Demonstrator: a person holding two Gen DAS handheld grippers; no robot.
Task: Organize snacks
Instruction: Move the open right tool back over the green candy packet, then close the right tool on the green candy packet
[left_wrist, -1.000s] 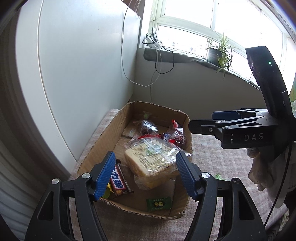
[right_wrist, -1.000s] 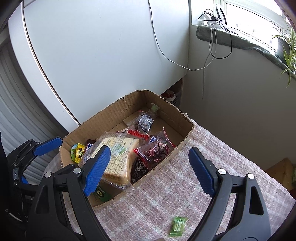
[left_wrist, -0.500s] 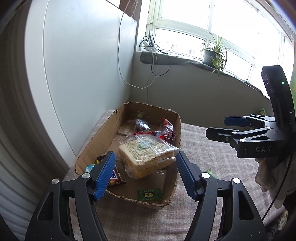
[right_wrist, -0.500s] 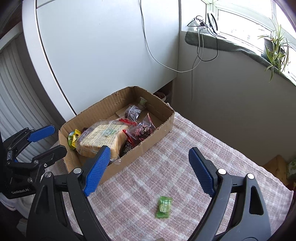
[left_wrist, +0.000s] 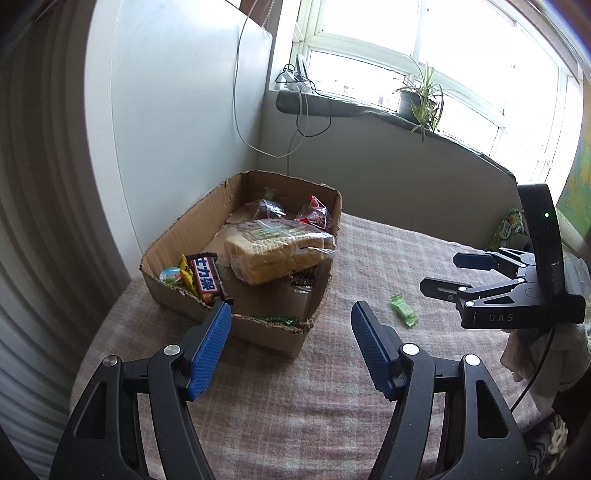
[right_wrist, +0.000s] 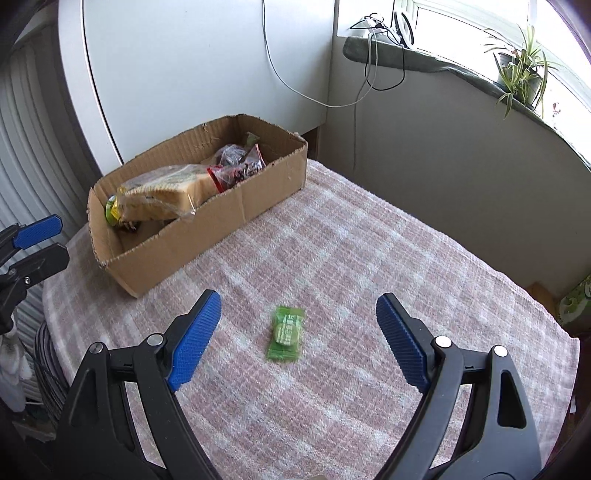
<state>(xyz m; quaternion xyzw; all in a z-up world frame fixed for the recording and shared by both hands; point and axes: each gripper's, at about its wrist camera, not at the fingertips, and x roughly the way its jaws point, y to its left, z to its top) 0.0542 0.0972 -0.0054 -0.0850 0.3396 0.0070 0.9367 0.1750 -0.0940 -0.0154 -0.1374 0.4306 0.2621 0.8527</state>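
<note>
1. The green wrapped candy (right_wrist: 287, 332) lies on the checked cloth (right_wrist: 369, 258), near-right of the cardboard box (right_wrist: 221, 218).
2. The right gripper (right_wrist: 295, 343), wide apart and empty, frames it; its long axis runs near-to-far.
3. The left gripper (left_wrist: 291, 347), half-spread and empty, is farther off.

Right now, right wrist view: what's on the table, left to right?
Open brown cardboard box of snacks → small green wrapped candy lying alone on the pink checked tablecloth, between the open right gripper's blue pads.
</note>
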